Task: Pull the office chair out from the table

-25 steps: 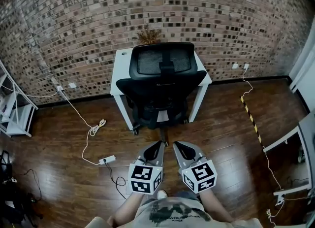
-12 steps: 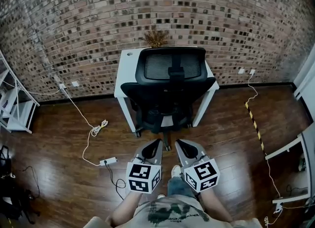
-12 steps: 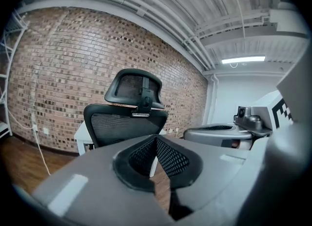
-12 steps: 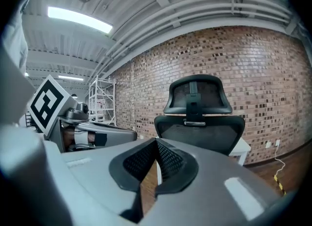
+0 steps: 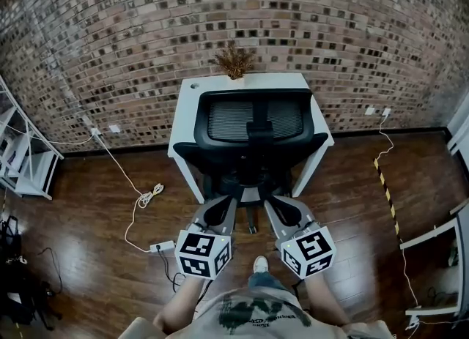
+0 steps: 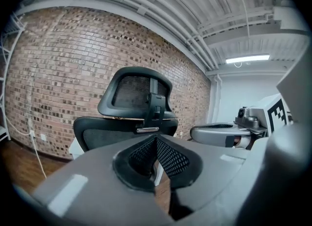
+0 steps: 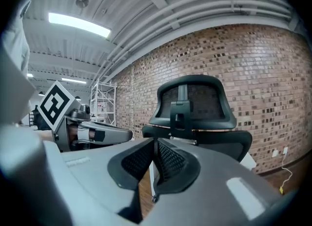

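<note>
A black mesh office chair (image 5: 253, 121) stands pushed in under a small white table (image 5: 185, 107), its backrest and headrest facing me. Both grippers point at the chair's back and are short of it, touching nothing. In the head view my left gripper (image 5: 224, 203) is level with the chair's left side and my right gripper (image 5: 273, 203) with its right side. The left gripper (image 6: 156, 140) is shut and empty, with the chair (image 6: 139, 95) ahead of it. The right gripper's (image 7: 155, 143) jaws are just starting to open, pads still close together, nothing between them, the chair (image 7: 195, 104) ahead.
A dried plant (image 5: 233, 59) sits at the table's back edge against the brick wall (image 5: 110, 30). A white power strip (image 5: 163, 245) and cable lie on the wooden floor at left. A metal shelf (image 5: 22, 162) stands far left. Striped floor tape (image 5: 386, 184) and another table (image 5: 440, 228) are at right.
Both grippers and the person have moved forward towards the chair, which now looks larger and closer. The chair and table have not shifted on the floor.
</note>
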Demonstrator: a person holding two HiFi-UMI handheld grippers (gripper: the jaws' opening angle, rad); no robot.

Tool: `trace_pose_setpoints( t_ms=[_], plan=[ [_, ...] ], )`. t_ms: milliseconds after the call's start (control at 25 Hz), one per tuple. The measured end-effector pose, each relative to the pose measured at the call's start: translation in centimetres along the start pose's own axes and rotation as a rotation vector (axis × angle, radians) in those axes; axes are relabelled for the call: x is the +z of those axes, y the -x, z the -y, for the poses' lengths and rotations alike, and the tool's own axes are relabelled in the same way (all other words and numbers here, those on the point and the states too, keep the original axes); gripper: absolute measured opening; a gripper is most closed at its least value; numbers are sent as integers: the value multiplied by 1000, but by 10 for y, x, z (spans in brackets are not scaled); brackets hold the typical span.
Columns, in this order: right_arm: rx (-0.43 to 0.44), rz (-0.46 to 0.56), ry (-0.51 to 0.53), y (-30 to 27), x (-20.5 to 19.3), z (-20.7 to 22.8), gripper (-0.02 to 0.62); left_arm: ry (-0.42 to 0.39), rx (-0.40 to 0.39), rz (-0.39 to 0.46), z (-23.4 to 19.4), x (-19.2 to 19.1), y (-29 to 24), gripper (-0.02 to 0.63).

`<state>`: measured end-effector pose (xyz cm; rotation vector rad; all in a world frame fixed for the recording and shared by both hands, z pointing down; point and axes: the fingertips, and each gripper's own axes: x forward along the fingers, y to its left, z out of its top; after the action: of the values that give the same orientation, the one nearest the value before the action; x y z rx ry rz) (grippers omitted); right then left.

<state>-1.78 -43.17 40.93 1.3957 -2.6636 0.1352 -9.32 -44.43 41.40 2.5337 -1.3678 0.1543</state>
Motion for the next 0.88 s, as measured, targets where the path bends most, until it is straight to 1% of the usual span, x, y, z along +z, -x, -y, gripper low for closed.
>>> trace_pose_setpoints(
  t_ms=[80,200,240,320,400,480,520,600,640,680,720,800,880],
  plan=[
    [11,14,17,-8,12,16,40,-18,10,12,-7,13,-13,15],
    [15,41,41,-19,28,44,40,-45,20,38,-22,32,-32,17],
    [20,48,45,-23,32,53,49,-47,20,44,-27,38,-38,19],
    [40,62,56,-30,42,67,72,-40,16,53,-39,48,-47,59],
    [60,73,70,-36,50,80,97,-34,10,62,-52,59,-55,76],
    [76,84,80,-40,58,93,100,-42,2,71,-65,71,-60,103],
    [85,88,85,-42,61,98,109,-50,-2,79,-72,77,-62,108],
    [105,92,96,-46,66,110,127,-68,-8,108,-85,89,-64,139],
    [114,96,101,-48,69,116,144,-82,-11,123,-91,96,-64,170],
    [121,101,104,-49,73,124,147,-101,-12,134,-98,102,-64,202],
    [125,106,103,-51,77,131,149,-125,-11,139,-104,107,-65,220],
    [127,115,99,-53,85,147,156,-180,-10,134,-114,114,-67,233],
    [127,121,107,-56,90,163,178,-236,-12,121,-124,117,-73,262]
  ],
)
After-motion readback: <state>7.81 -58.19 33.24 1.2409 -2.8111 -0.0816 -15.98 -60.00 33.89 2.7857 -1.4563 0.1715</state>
